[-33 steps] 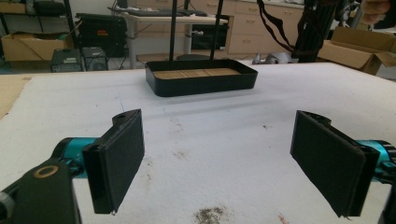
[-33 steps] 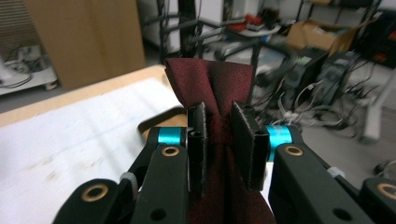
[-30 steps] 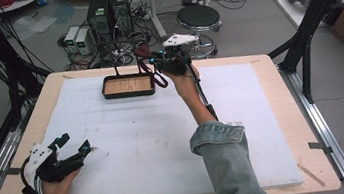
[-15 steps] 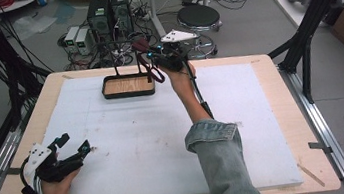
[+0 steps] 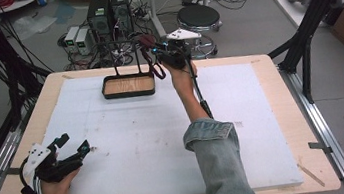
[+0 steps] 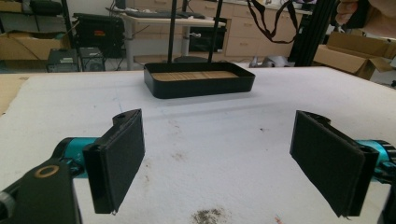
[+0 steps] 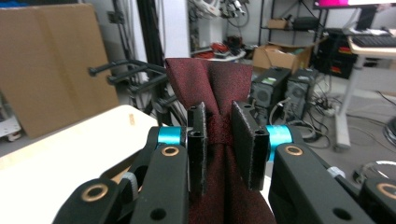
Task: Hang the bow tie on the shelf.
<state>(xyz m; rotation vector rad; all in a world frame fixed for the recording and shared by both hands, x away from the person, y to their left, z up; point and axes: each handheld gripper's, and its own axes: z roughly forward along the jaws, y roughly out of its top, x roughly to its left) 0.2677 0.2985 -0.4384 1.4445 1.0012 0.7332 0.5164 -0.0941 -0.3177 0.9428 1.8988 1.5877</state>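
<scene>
The right gripper (image 7: pixel 218 144) is clamped on a dark red necktie (image 7: pixel 210 84), its two jaws pinching the knot between them while the fabric fans out above and hangs below. A black tray (image 5: pixel 127 86) with a wooden floor sits just beneath and beside it. The left gripper (image 6: pixel 217 158) rests on the white mat (image 6: pixel 210 135), jaws spread wide with nothing between them.
</scene>
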